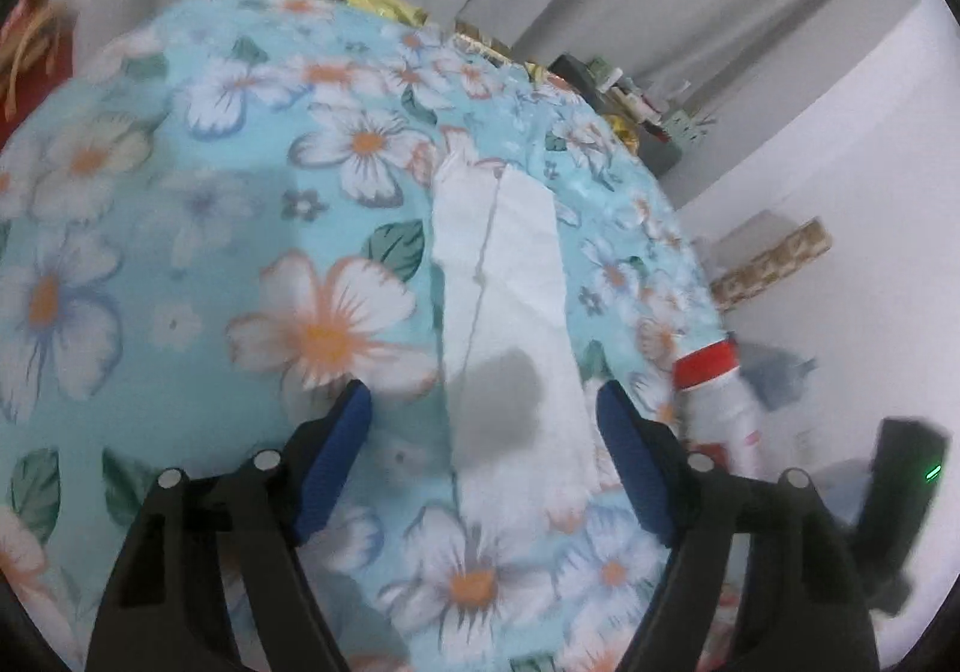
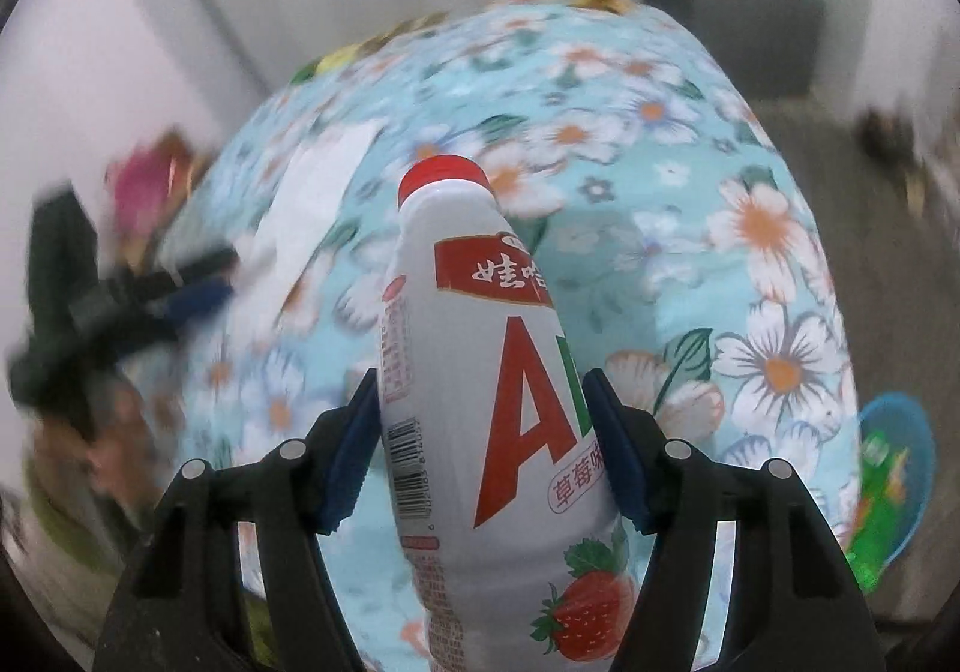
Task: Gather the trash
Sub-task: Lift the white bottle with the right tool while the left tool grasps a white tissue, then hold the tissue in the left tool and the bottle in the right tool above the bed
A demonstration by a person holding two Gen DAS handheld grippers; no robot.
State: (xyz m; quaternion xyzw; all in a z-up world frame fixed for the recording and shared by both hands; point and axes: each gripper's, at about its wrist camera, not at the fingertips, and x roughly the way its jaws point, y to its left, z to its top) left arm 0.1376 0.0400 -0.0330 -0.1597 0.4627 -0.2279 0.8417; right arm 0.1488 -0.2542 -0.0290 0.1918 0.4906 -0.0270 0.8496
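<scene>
A white paper napkin (image 1: 504, 276) lies flat on the floral blue tablecloth (image 1: 180, 264). My left gripper (image 1: 483, 414) is open, its blue pads on either side of the napkin's near end, just above it. My right gripper (image 2: 480, 402) is shut on a white strawberry drink bottle (image 2: 480, 360) with a red cap, held above the tablecloth (image 2: 690, 228). The bottle also shows at the right in the left wrist view (image 1: 720, 396). The napkin (image 2: 312, 192) and the left gripper (image 2: 198, 282) show blurred at the left in the right wrist view.
Gold and green wrappers (image 1: 366, 0) lie at the table's far edge. A blue bin (image 2: 894, 474) holding green packaging stands on the floor at the right. A dark cabinet (image 2: 738, 36) stands behind the table. A patterned box (image 1: 774, 264) sits by the wall.
</scene>
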